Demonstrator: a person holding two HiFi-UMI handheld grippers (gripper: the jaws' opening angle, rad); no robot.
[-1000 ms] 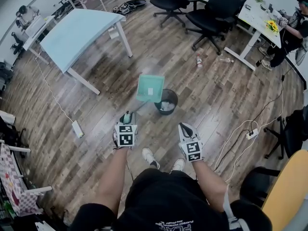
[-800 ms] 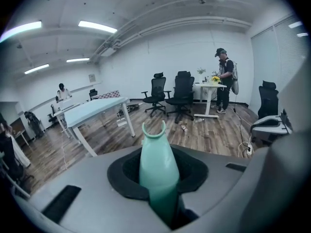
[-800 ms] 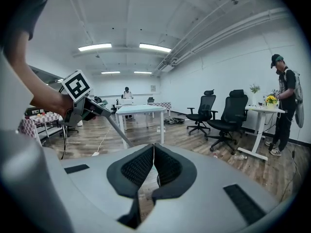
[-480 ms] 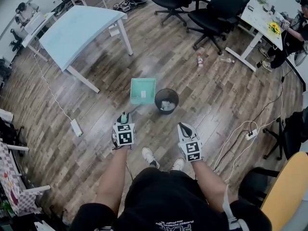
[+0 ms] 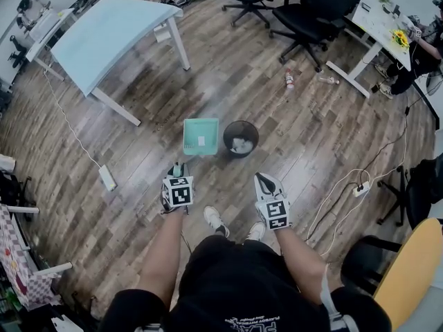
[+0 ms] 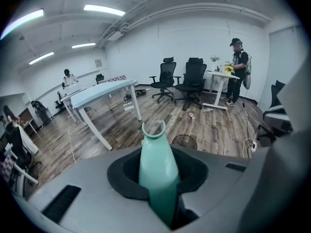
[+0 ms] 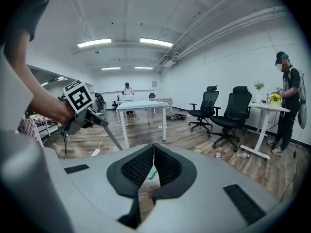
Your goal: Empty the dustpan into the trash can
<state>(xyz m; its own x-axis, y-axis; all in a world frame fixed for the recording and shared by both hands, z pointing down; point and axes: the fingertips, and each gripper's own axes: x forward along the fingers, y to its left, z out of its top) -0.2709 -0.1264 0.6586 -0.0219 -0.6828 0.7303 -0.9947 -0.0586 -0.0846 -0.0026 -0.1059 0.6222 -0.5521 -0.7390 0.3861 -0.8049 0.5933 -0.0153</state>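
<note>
Can [image 5: 240, 138] as reference. Dustpan [image 5: 201, 136] is hanging just left of it. Scraps [image 5: 240, 144] are lying in the can. Left gripper [image 5: 176, 171] is hovering left of the can on the person's side, and right gripper [image 5: 264, 182] is hovering slightly right, same side. Table [image 5: 111, 30] is standing well behind-left of the can. Two chairs [image 5: 308, 9] are standing well behind it, slightly right. Bottle [image 5: 288, 81] is lying behind-right, between can and chairs. Desk [image 5: 377, 23] is standing far behind-right. A power strip [image 5: 107, 178] is lying well left of the can, a second power strip [image 5: 360, 190] well right.
</note>
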